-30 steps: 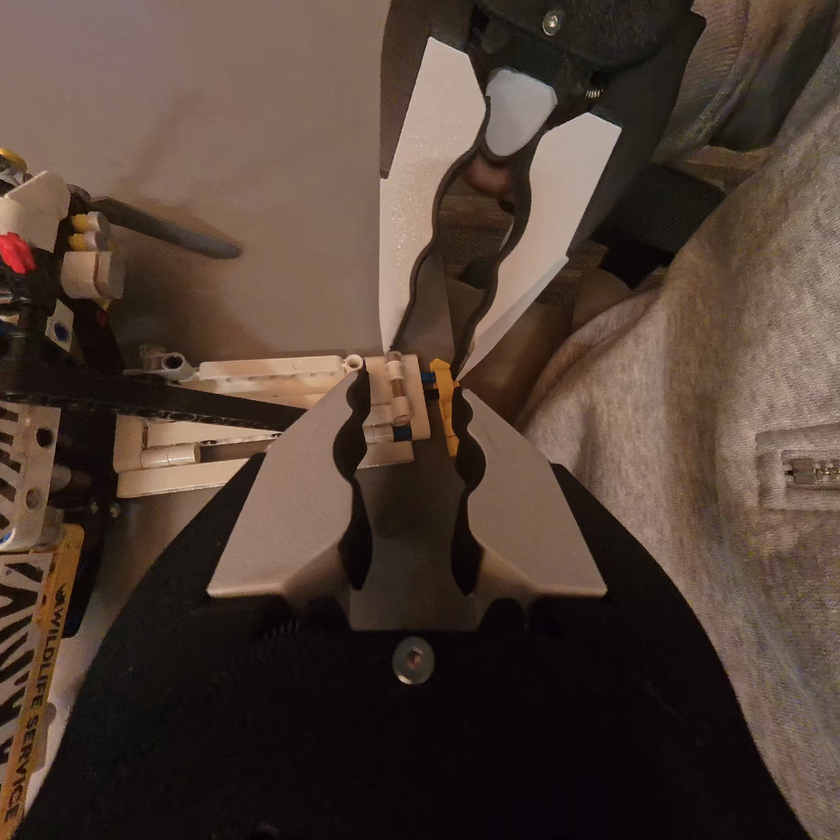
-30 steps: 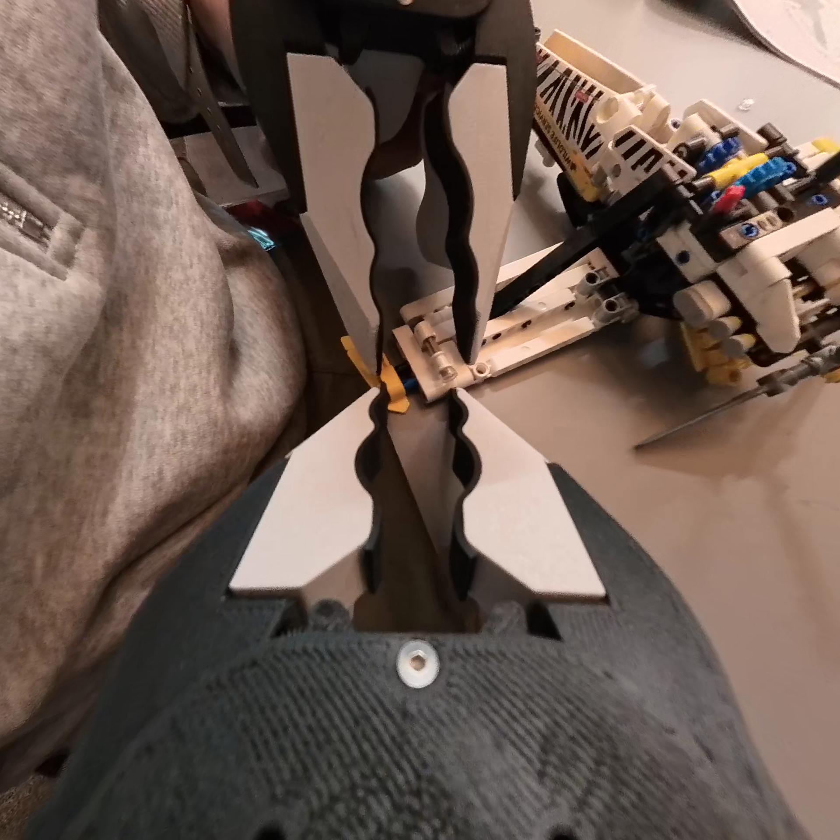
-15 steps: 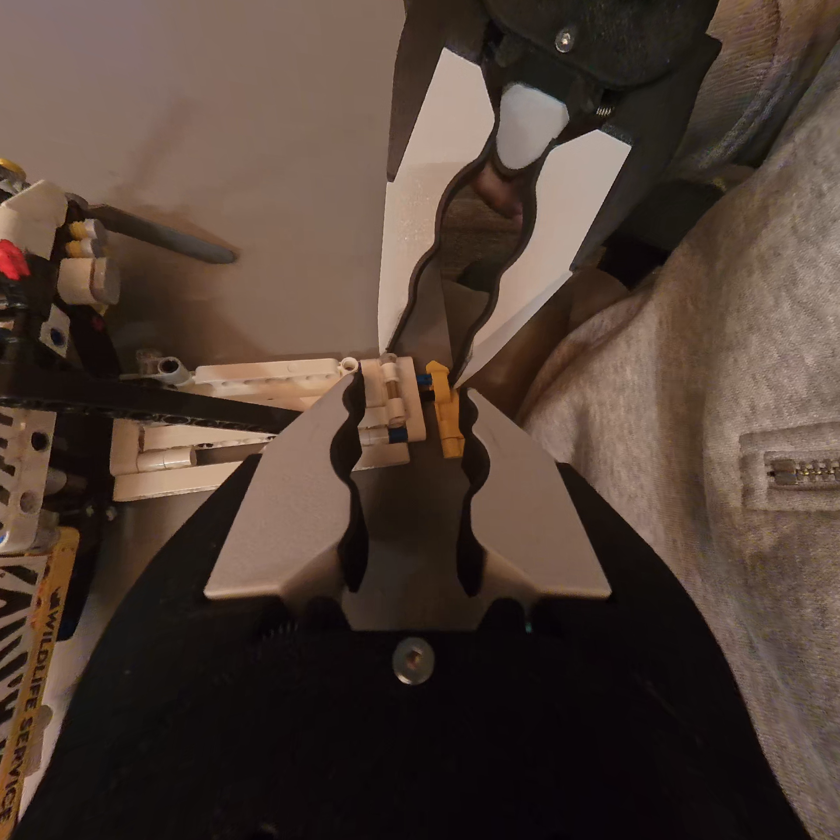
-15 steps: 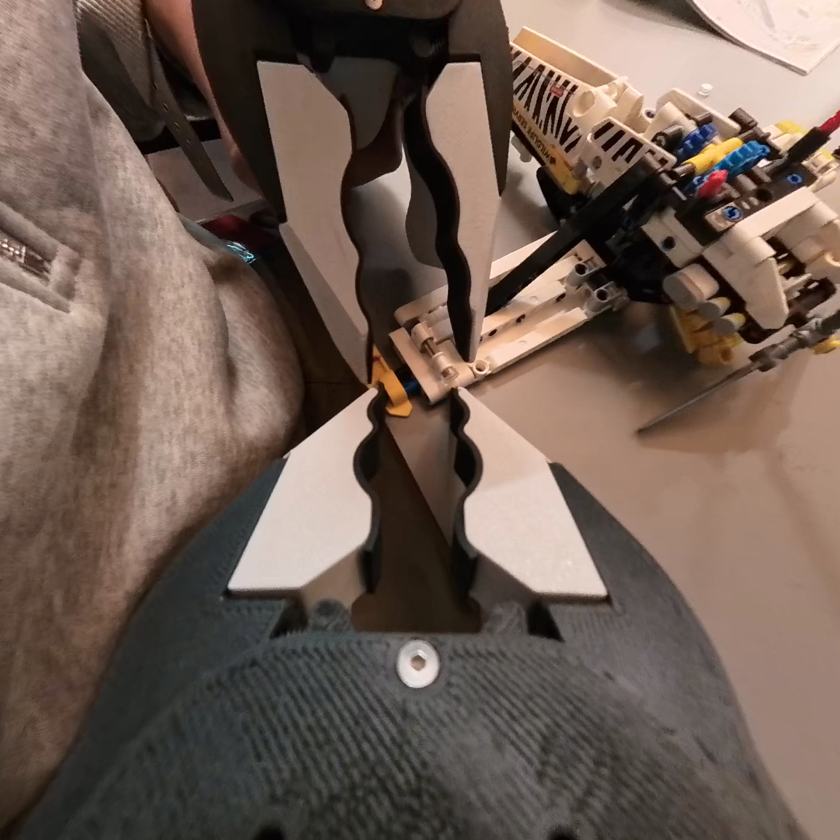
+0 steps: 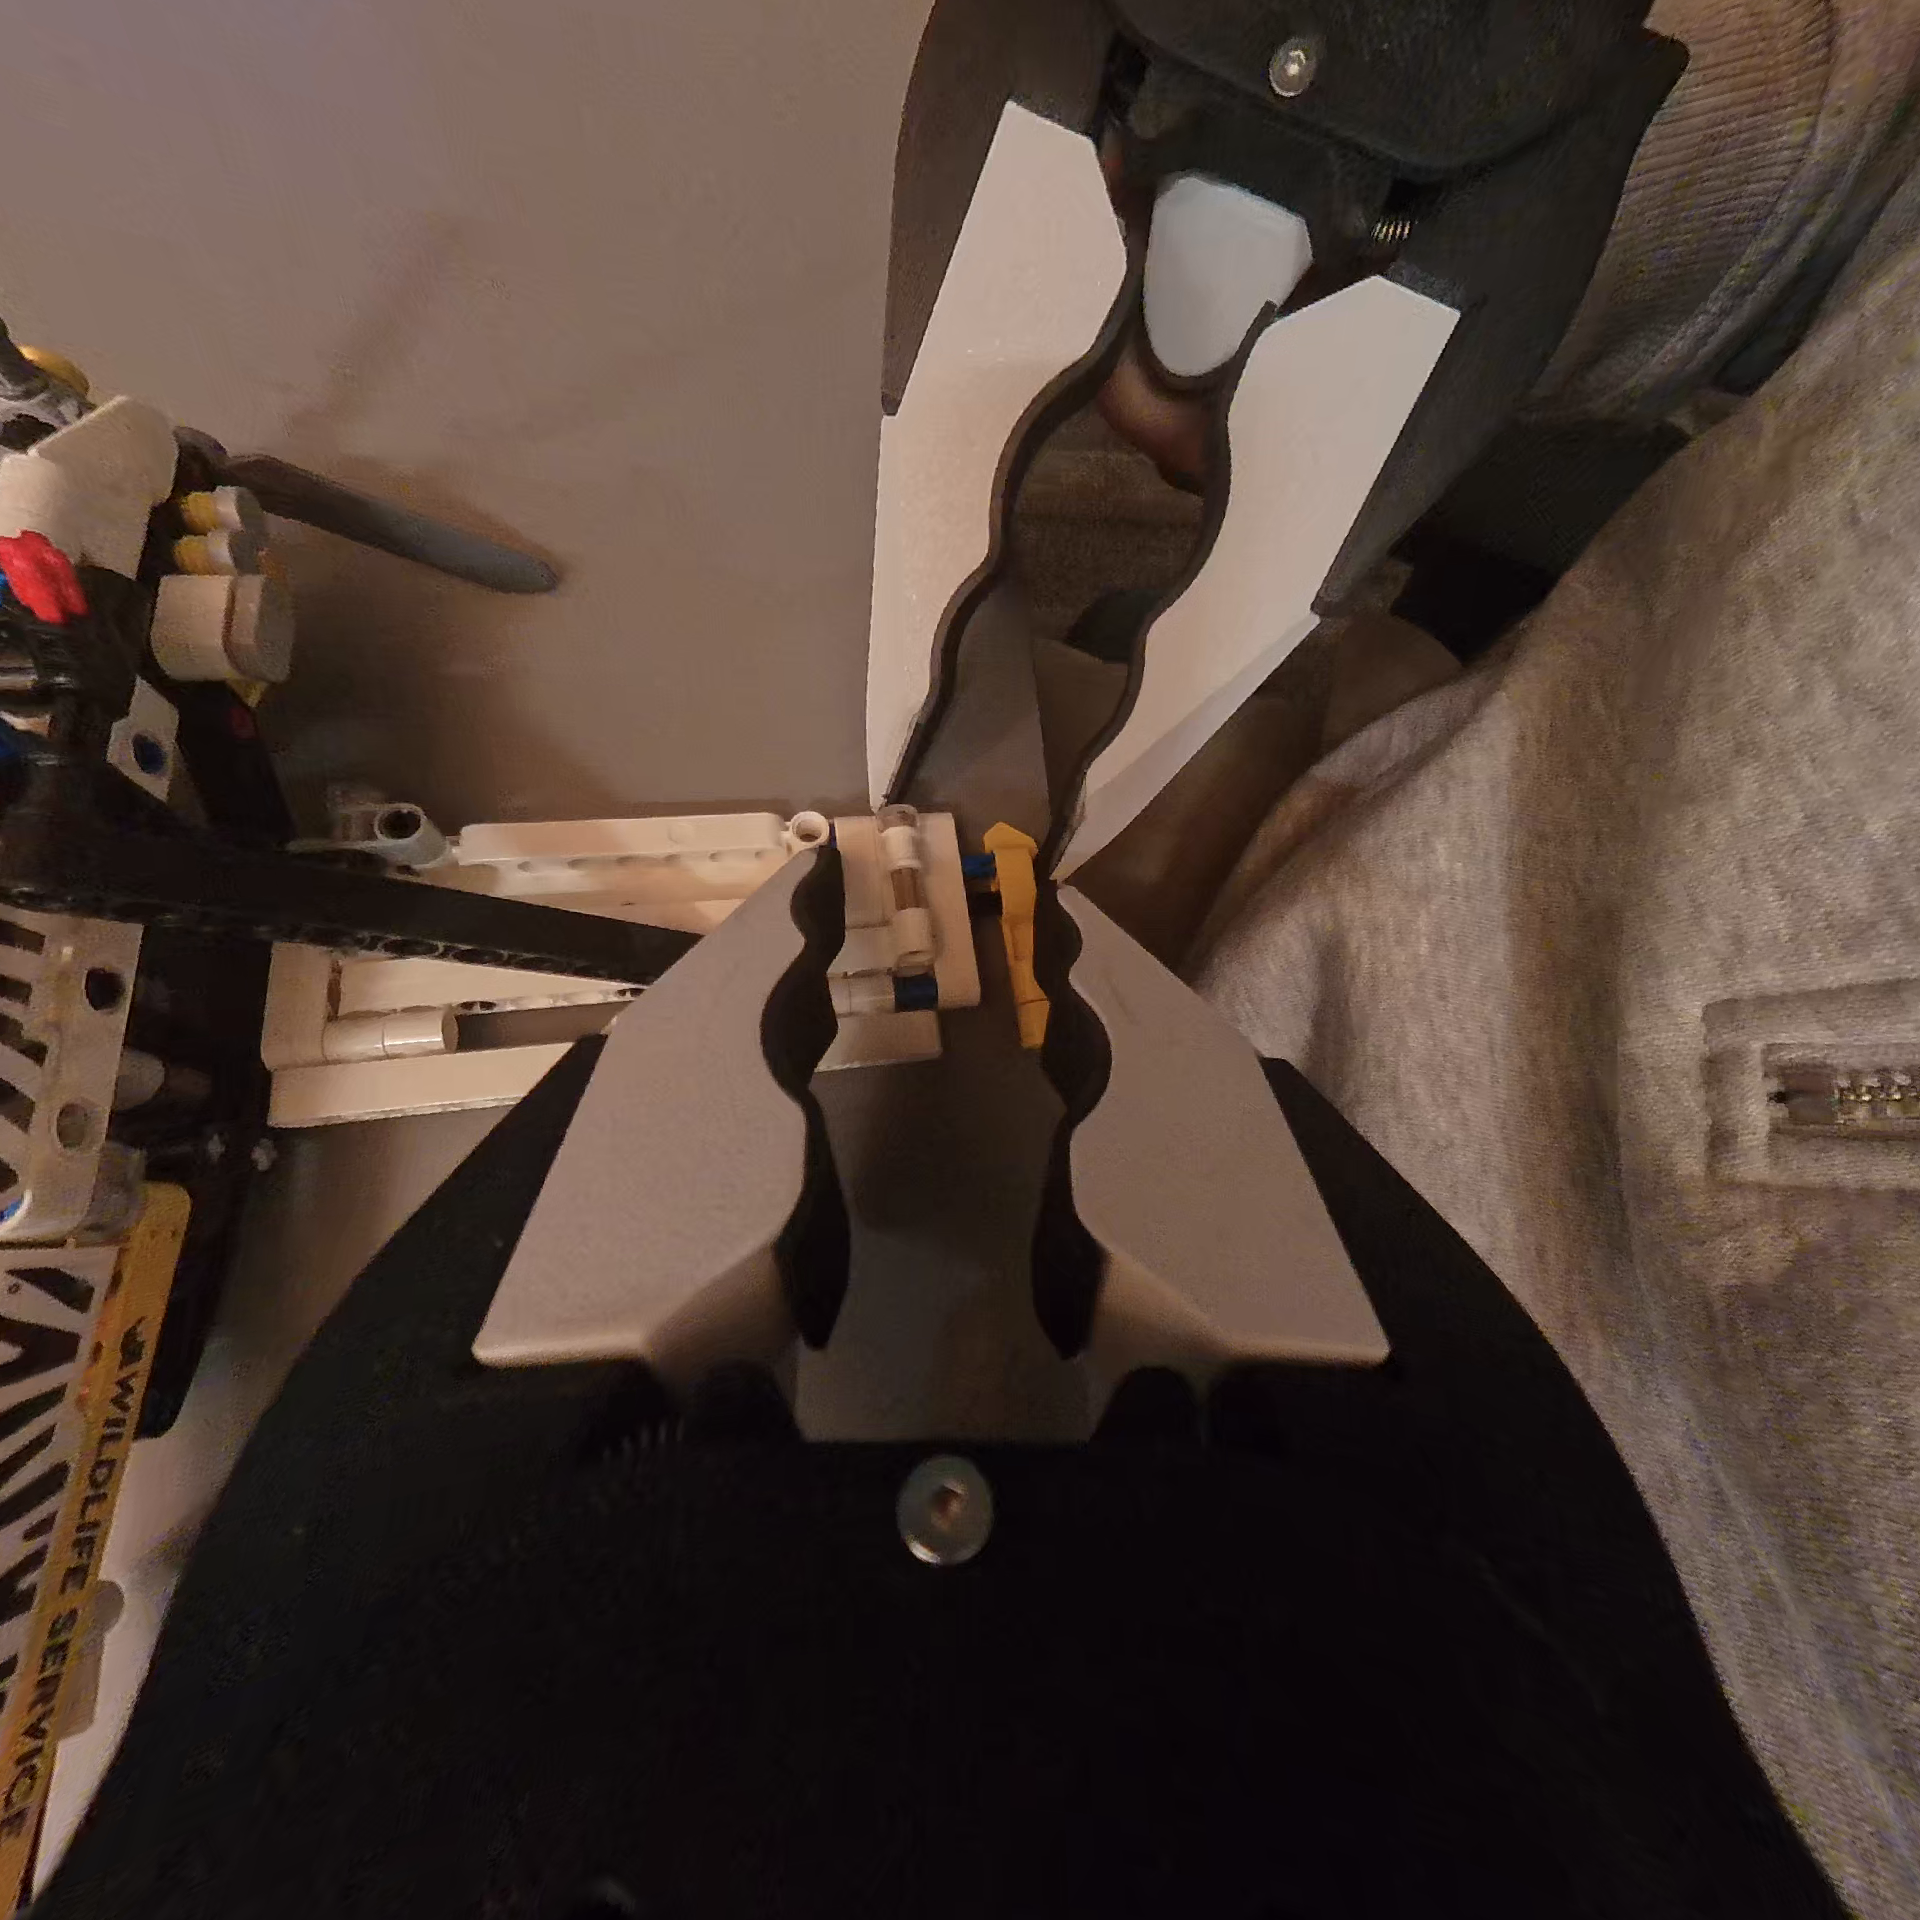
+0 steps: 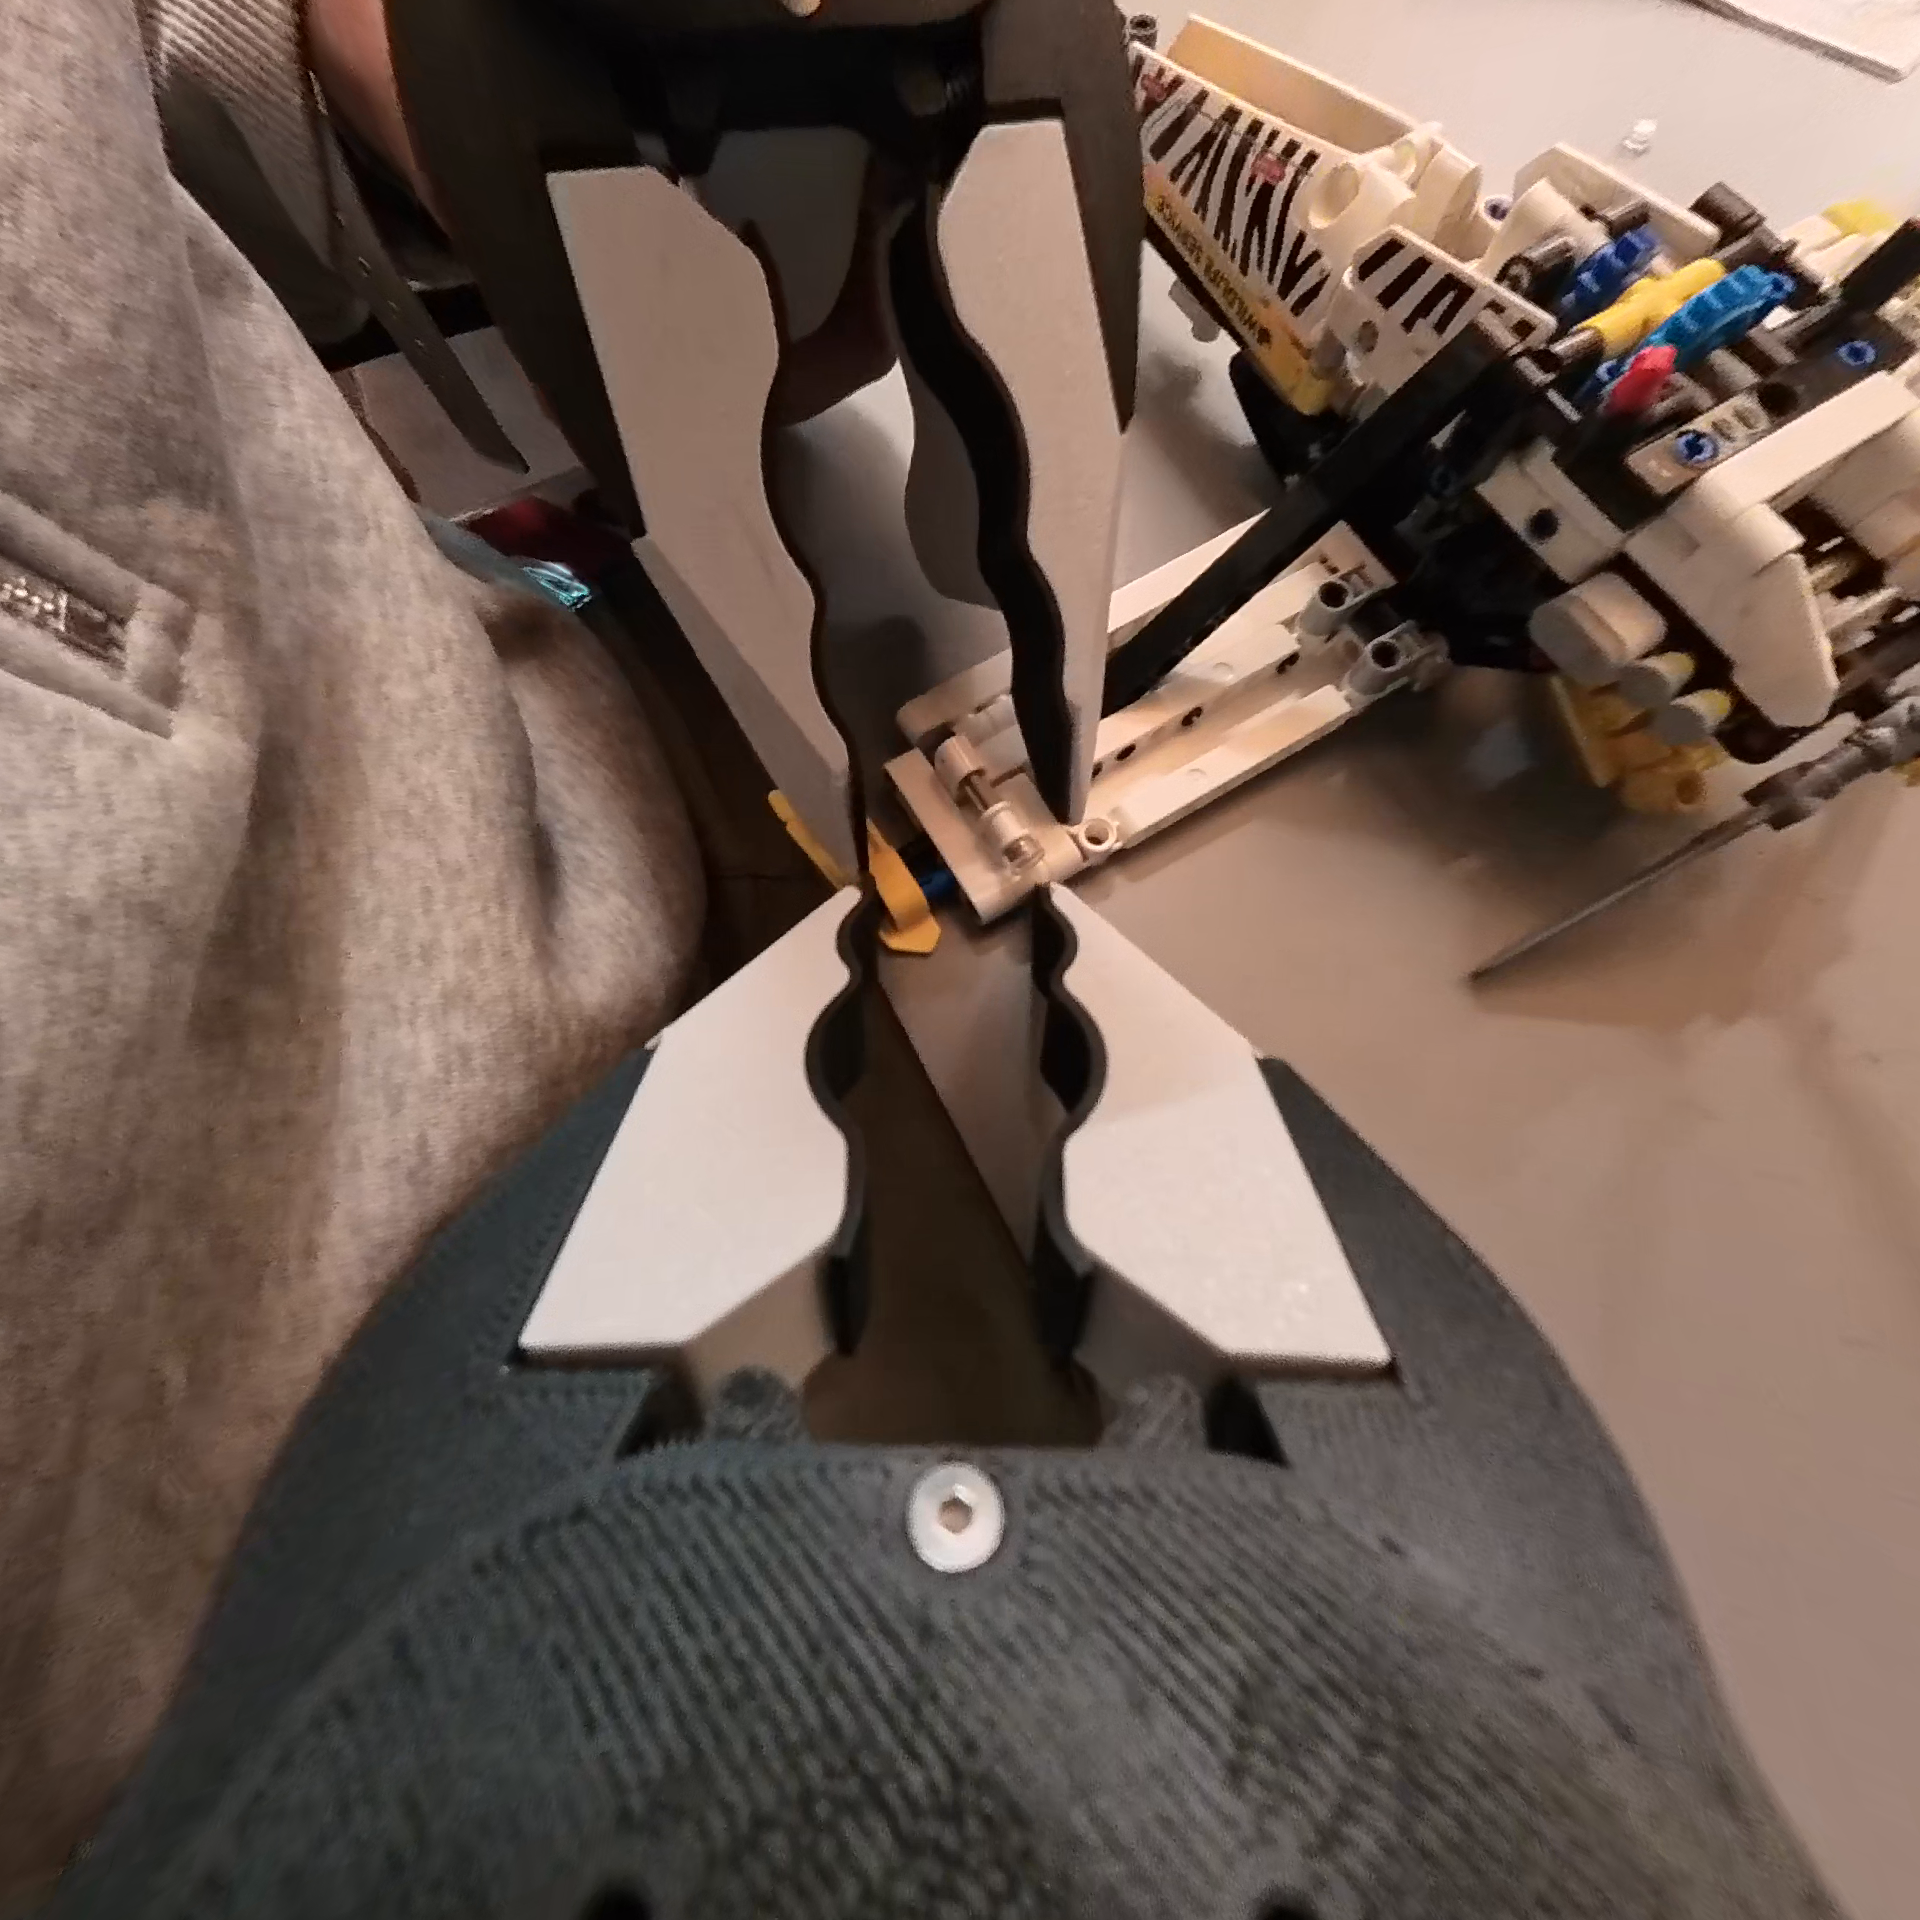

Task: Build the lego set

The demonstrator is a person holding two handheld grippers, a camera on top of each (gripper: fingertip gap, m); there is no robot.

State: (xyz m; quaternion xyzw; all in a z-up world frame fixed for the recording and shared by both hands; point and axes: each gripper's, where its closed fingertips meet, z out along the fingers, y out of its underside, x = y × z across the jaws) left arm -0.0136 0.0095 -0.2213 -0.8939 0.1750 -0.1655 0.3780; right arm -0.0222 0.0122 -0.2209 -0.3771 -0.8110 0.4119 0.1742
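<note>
**Both claws meet at the model's white end**

Left gripper [image 5: 940, 894]: jaws moderately wide, the gap spanning the white end block [image 5: 914, 909] and the yellow piece [image 5: 1016, 920]. Its left fingertip sits against the block's left side, its right fingertip just beside the yellow piece; whether either presses, I cannot tell. Nothing is clamped.

Right gripper [image 6: 951, 904]: jaws at a similar moderate gap. Left tip touches or nearly touches the yellow piece [image 6: 902, 914]; right tip sits at the block's corner [image 6: 1013, 868]. No firm hold visible (contact unclear under the tips).

The two grippers point tip to tip at frame centre in both views.

Count: one lego model [image 6: 1507, 436], upper right of the right wrist view, zebra-striped panels with blue, yellow and red pins; its white beams run to frame centre, on the table [image 6: 1558, 1143]. One yellow piece, on a blue pin at the block's end. One thin grey rod [image 5: 416, 535], upper left of the left wrist view. A grey sweater [image 5: 1610, 935] fills the right edge there.
</note>
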